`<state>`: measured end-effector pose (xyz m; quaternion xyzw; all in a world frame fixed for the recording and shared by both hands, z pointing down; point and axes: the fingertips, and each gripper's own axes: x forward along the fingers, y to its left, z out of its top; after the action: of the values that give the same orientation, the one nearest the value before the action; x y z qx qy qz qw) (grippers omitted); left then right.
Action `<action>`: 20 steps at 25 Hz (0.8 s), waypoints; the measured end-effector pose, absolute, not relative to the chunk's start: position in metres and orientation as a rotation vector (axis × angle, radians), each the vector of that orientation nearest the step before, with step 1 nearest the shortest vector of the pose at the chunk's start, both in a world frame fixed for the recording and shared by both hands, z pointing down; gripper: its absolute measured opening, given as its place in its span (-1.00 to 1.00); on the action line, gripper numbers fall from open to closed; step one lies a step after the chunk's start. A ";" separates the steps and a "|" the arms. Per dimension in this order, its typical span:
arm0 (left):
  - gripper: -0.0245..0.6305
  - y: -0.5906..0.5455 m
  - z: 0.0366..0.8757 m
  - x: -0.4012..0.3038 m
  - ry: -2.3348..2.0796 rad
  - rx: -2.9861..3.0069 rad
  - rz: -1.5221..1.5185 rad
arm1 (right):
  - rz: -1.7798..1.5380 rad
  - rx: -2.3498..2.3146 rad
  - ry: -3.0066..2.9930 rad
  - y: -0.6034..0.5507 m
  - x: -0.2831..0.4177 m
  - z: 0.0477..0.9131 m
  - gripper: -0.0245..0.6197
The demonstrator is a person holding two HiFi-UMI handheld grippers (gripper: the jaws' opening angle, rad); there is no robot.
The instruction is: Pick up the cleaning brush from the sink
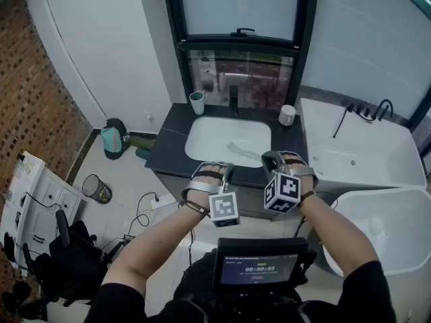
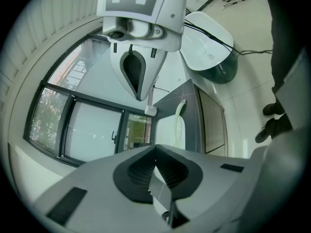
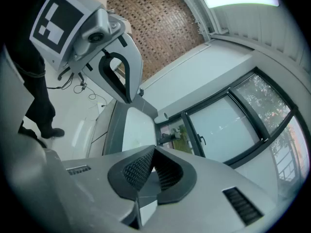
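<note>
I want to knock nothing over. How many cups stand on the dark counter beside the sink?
2. A green cup stands at the back left of the counter, left of the faucet; a white cup stands at the back right. The front edge is partly hidden.

Looks like a bathroom: white washbasin [image 1: 214,136] sunk in a dark vanity counter [image 1: 168,152], bathtub [image 1: 357,161] beside, window [image 1: 239,5] above.
</note>
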<state>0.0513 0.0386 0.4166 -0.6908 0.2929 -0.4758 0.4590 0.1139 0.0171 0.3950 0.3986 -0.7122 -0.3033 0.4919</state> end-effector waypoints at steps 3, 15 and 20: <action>-0.91 0.010 0.422 0.034 0.741 -1.675 -1.162 | -0.648 1.013 -1.771 -0.010 0.105 0.403 -0.91; -0.91 -0.184 0.424 -0.015 0.796 -1.792 -1.170 | 0.035 1.139 -1.966 -0.227 0.091 0.443 -0.78; -0.89 -0.253 0.444 0.004 0.842 -1.804 -1.198 | 0.179 1.034 -1.972 -0.293 0.108 0.491 -0.76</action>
<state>0.0035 -0.2525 0.4435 -0.7123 0.3326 -0.4730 0.3978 0.1079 -0.2932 0.4910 0.4160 -0.7934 0.0721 0.4385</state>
